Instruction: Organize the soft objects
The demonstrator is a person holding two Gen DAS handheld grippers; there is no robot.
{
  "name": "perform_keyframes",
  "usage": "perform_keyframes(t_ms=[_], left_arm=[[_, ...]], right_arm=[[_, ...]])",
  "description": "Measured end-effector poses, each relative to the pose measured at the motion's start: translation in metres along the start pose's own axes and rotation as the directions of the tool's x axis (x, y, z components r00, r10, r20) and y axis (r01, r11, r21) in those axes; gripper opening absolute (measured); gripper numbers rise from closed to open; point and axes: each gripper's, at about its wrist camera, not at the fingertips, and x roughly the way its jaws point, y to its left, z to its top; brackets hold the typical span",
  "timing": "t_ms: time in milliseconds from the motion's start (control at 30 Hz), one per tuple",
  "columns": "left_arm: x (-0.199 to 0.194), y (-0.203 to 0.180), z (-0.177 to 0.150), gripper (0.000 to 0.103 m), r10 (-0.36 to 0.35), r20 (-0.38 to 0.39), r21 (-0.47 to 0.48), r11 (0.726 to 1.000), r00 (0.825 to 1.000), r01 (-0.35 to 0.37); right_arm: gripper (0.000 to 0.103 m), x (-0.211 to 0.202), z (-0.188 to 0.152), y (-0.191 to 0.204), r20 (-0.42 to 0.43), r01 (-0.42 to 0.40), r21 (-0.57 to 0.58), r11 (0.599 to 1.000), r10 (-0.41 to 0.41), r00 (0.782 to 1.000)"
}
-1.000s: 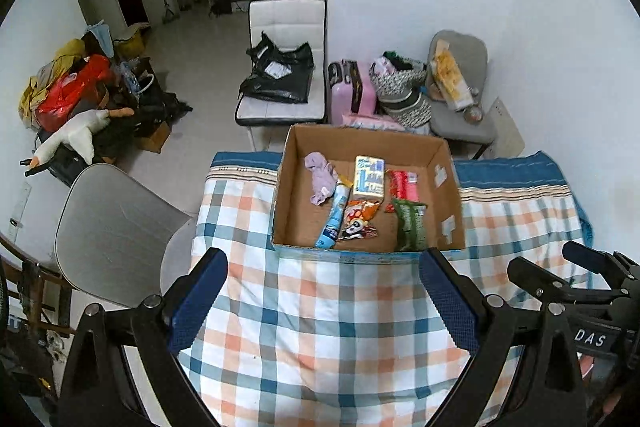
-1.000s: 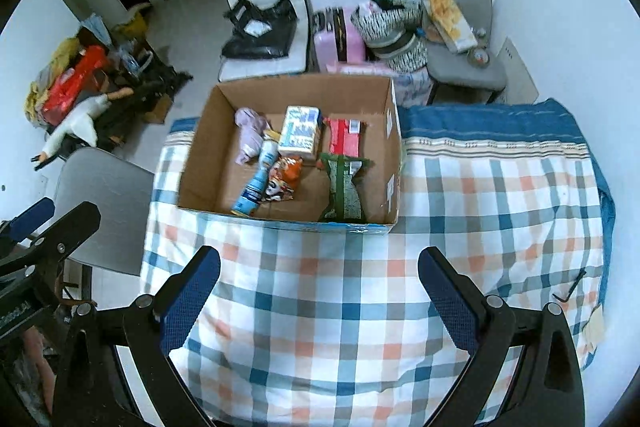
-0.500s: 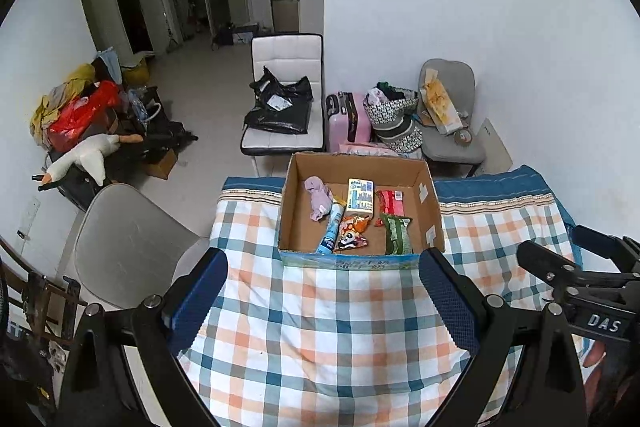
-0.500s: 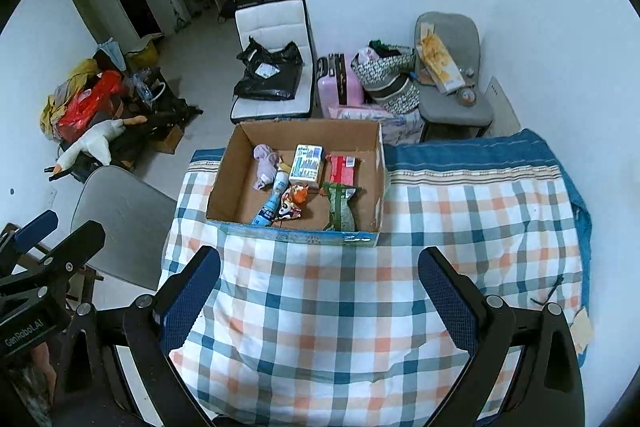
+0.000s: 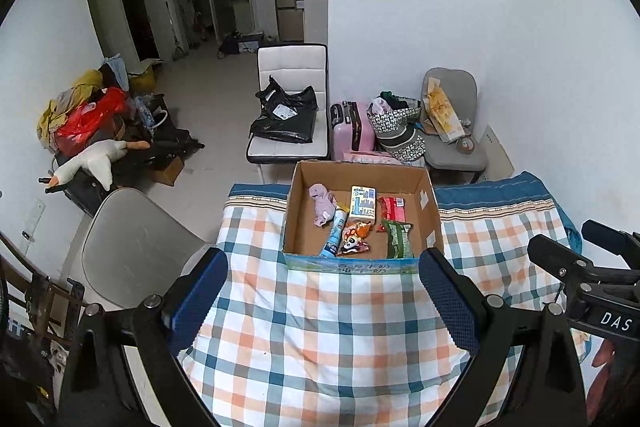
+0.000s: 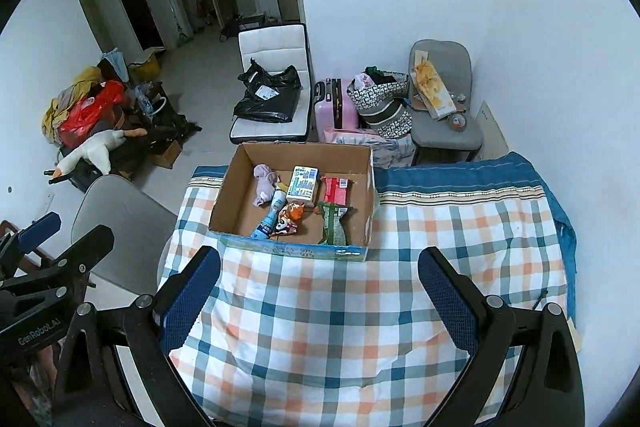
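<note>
A cardboard box (image 5: 432, 215) (image 6: 228, 195) stands at the far edge of a plaid-covered table (image 5: 320, 327) (image 6: 320, 327). It holds a lilac soft toy (image 5: 322, 205) (image 6: 264, 183), a blue tube (image 5: 335, 237) (image 6: 270, 217), a tissue pack (image 5: 362, 201) (image 6: 303, 185), a red packet (image 5: 394, 207) (image 6: 336, 189), an orange packet (image 5: 354, 237) (image 6: 289, 219) and a green packet (image 5: 397, 231) (image 6: 333, 223). My left gripper (image 5: 322, 291) and right gripper (image 6: 318, 289) are open and empty, held high above the table, well back from the box.
A grey chair (image 5: 132, 251) stands left of the table. Beyond it are a white chair with a black bag (image 5: 286, 115), a pink suitcase (image 5: 350, 131), a grey chair with clutter (image 5: 452, 123) and a pile with a plush goose (image 5: 94, 161). A white wall is on the right.
Both grippers have pulled back and up from the box, so the box looks smaller and more of the room shows. Both stay open and empty.
</note>
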Motion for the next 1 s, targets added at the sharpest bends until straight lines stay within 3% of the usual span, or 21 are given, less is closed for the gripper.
perform_keyframes(t_ms=[1000], left_arm=[[-0.006,0.001,0.0,0.098,0.007,0.014,-0.007,1.0,1.0,-0.007]], right_arm=[[0.101,-0.015,0.003,-0.002,0.016,0.007,-0.004,1.0,-0.006,1.0]])
